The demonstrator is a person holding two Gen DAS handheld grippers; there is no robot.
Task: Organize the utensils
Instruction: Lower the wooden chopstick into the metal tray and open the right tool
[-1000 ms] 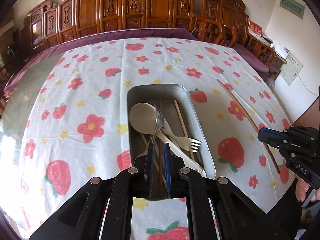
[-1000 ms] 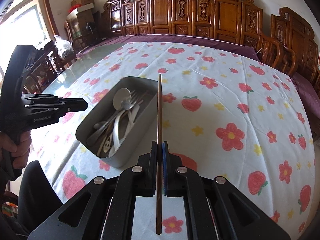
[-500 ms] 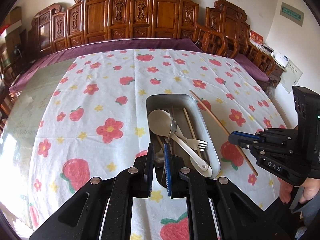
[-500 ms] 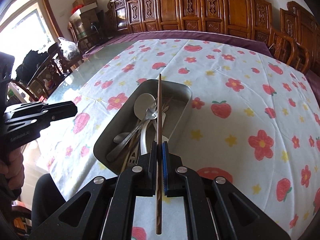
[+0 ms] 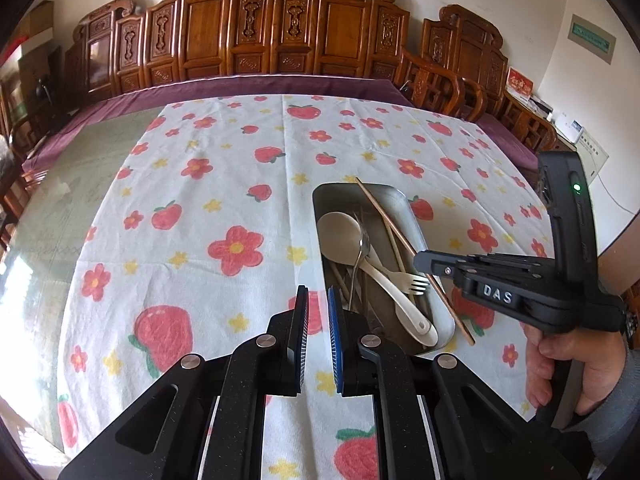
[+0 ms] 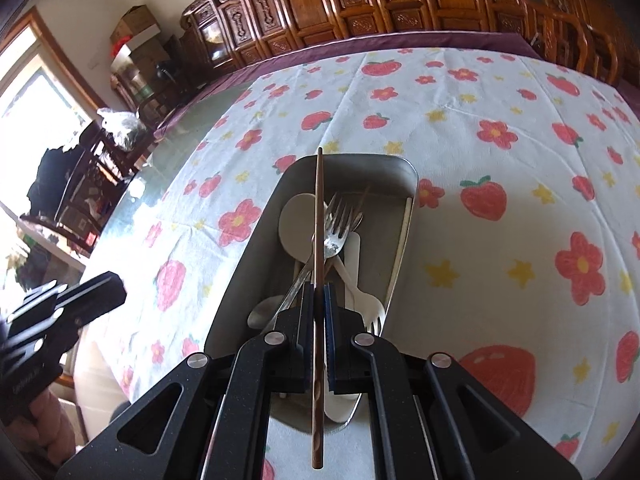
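Note:
A grey metal tray (image 5: 320, 200) sits on the strawberry-print tablecloth, holding a white spoon (image 5: 340, 232), a metal fork (image 6: 340, 216), a white plastic fork (image 5: 412, 282) and a pale chopstick (image 6: 404, 232). My right gripper (image 6: 318, 292) is shut on a long brown chopstick (image 6: 319, 208), held lengthwise just above the tray. The left wrist view shows that right gripper (image 5: 418, 260) over the tray's right rim, with the chopstick (image 5: 384, 216) slanting across it. My left gripper (image 5: 316, 300) hangs shut and empty at the tray's near left corner.
Carved wooden chairs (image 5: 280, 40) line the table's far and right sides. A purple cloth edge (image 5: 240, 88) borders the far side. Bare glass tabletop (image 5: 60, 200) shows to the left of the tablecloth (image 5: 200, 200). A hand and sleeve (image 5: 580, 360) hold the right gripper's handle.
The right gripper has carried the brown chopstick leftward from beside the tray to above it and rolled. The left gripper has shifted left off the tray.

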